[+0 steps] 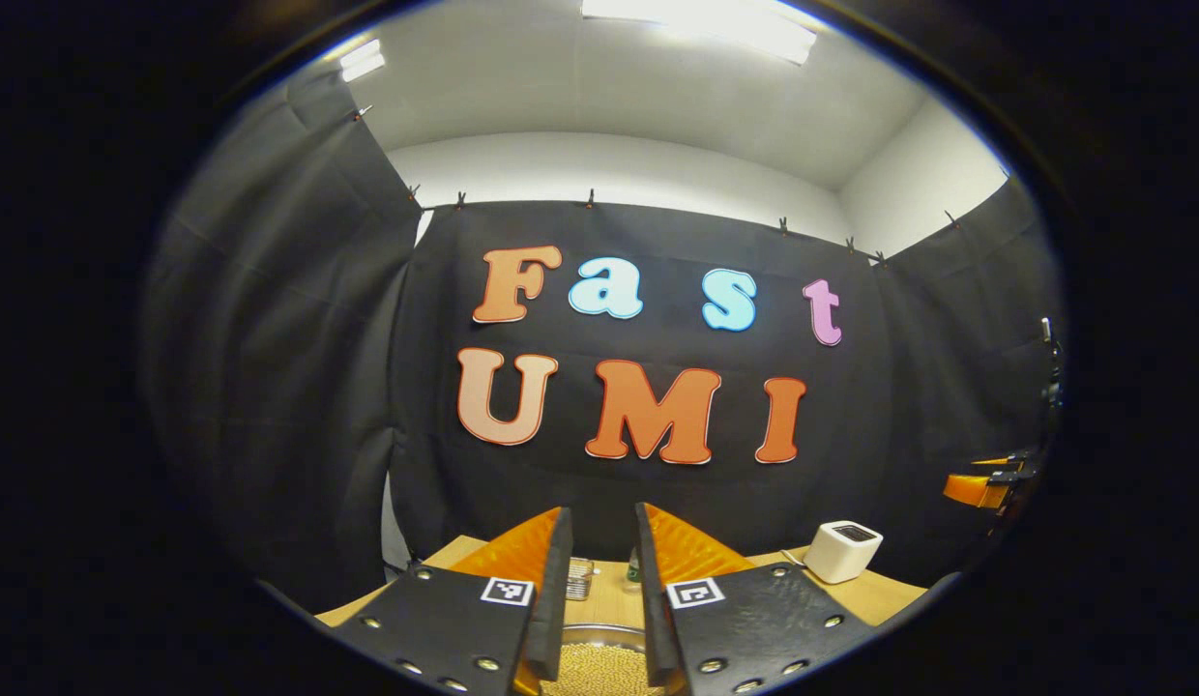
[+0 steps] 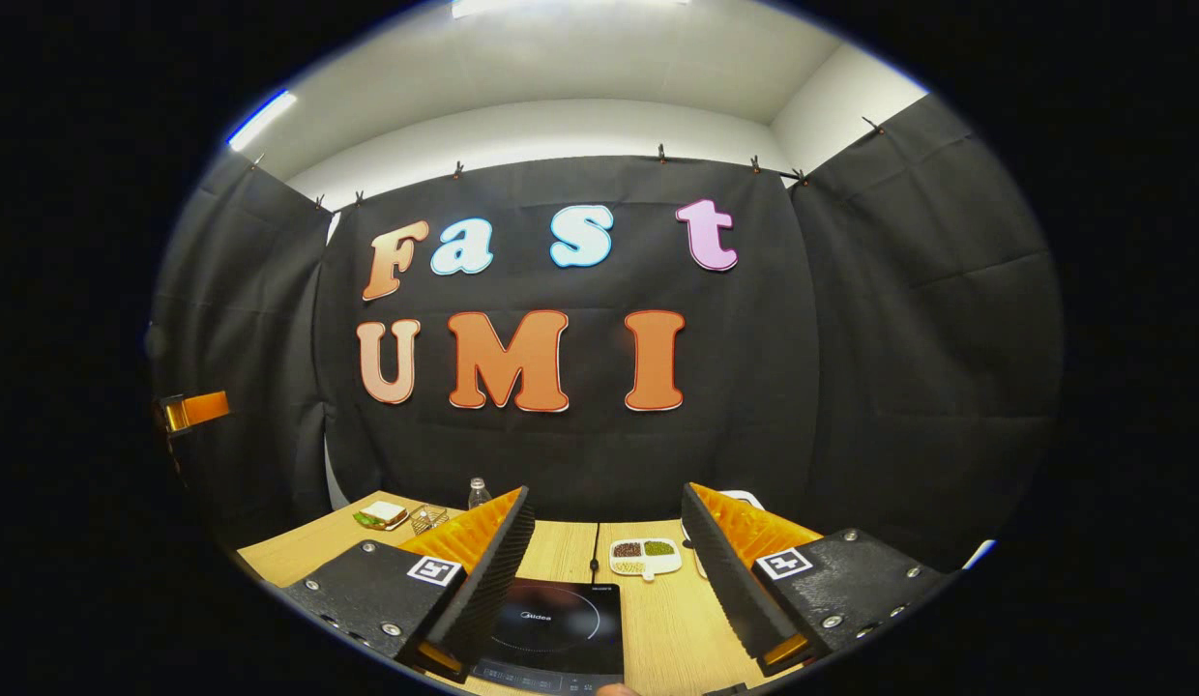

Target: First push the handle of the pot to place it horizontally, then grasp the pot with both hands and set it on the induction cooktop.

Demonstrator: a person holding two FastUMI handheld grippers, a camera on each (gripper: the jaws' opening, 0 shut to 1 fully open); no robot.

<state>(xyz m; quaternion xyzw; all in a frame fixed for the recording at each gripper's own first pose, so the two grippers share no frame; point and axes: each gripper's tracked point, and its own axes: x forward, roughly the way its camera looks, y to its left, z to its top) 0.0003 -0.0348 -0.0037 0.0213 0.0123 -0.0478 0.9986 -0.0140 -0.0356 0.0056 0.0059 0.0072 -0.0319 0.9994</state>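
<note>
The pot (image 1: 599, 667) shows between my left fingers at the bottom of the left gripper view: a metal rim curving around pale beige grains; its handle is hidden. My left gripper (image 1: 602, 512) is held above it, jaws parallel with a narrow gap and nothing between them. In the right gripper view the black induction cooktop (image 2: 556, 623) lies on the wooden table (image 2: 667, 628), just below and between the fingers. My right gripper (image 2: 605, 493) is wide open over it. Each gripper also appears as an orange shape at the far edge of the other's view: the right gripper (image 1: 986, 486) and the left gripper (image 2: 195, 410).
A white box (image 1: 841, 549) sits on the table at the right. Behind the cooktop are a divided dish of beans (image 2: 643, 556), a cable, a water bottle (image 2: 478, 493), a small wire basket (image 2: 427, 519) and a sandwich on a plate (image 2: 382, 514).
</note>
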